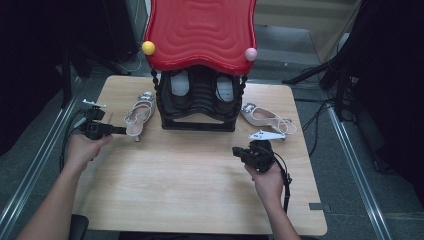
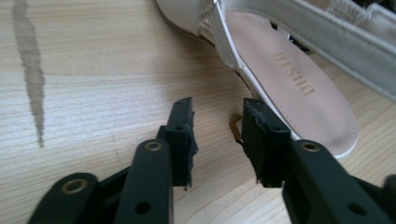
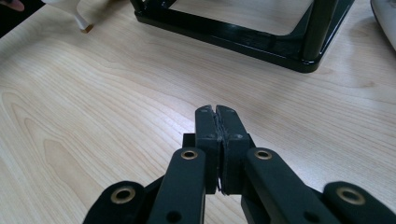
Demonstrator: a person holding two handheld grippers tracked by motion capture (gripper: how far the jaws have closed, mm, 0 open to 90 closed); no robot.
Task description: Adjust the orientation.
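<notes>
The right gripper (image 3: 216, 112) is held with jaws pressed together, empty, over bare table (image 1: 190, 170). The left gripper (image 2: 217, 116) is seen parted, gripping nothing. Just beyond its jaws lies the left shoe (image 2: 289, 79), heel nearest, long axis running away toward the rack (image 1: 200, 95). A second shoe (image 1: 265, 118) lies past the right gripper.

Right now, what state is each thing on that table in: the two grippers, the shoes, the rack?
Left gripper: open, jaws apart, at the heel end of the left shoe, not gripping it.
Right gripper: shut, jaws pressed together, holding nothing.
Left shoe: lying on the table beside the rack.
Right shoe: lying on the table, on the rack's other side.
Rack: upright, dark shoes inside, red top.
</notes>
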